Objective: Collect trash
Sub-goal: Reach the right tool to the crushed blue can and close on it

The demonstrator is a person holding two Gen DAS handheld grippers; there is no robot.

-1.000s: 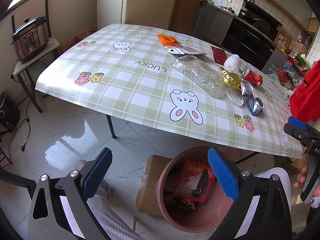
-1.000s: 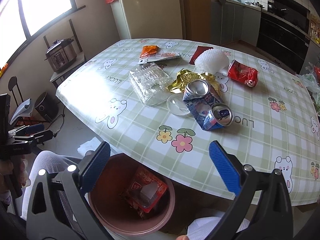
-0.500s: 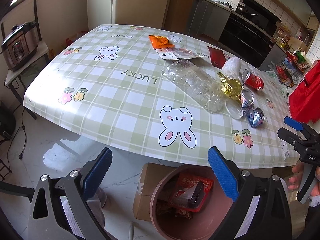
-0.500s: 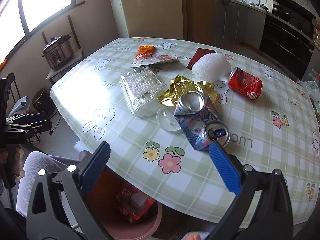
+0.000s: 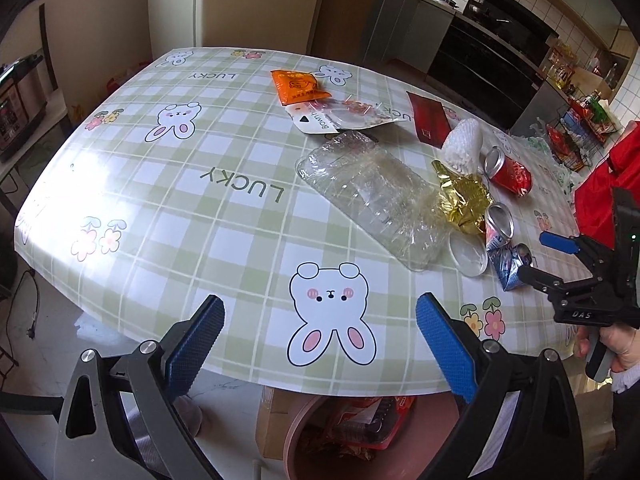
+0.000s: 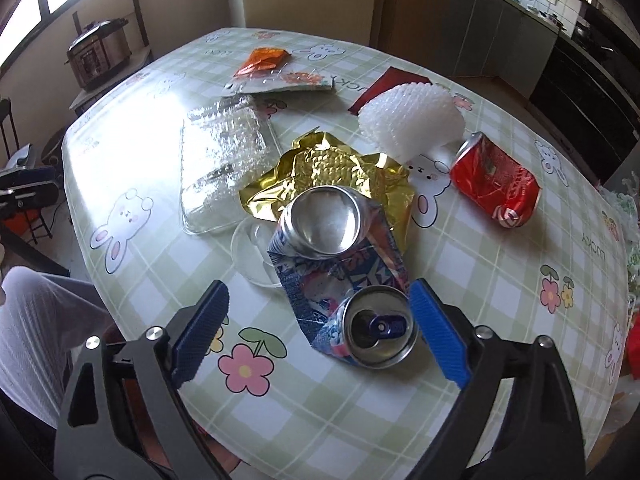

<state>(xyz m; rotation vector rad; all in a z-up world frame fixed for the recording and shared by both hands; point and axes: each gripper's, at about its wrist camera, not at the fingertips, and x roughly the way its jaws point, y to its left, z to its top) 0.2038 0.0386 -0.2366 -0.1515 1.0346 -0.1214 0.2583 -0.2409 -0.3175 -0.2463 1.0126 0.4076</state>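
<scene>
Reaching for the next piece of trash looks like the step in hand. Left view: left gripper (image 5: 320,334) spread, empty, over the table's near edge (image 5: 224,364); bin (image 5: 296,436) below. Right view: right gripper (image 6: 318,330) gapes around the crushed blue can (image 6: 340,280); closing comes next. Free tablecloth lies near-right.

A home kitchen: a fridge (image 5: 256,0) at the top, dark oven and counters (image 5: 492,48) upper right, a bunny-print tablecloth on the table (image 5: 200,184)
</scene>
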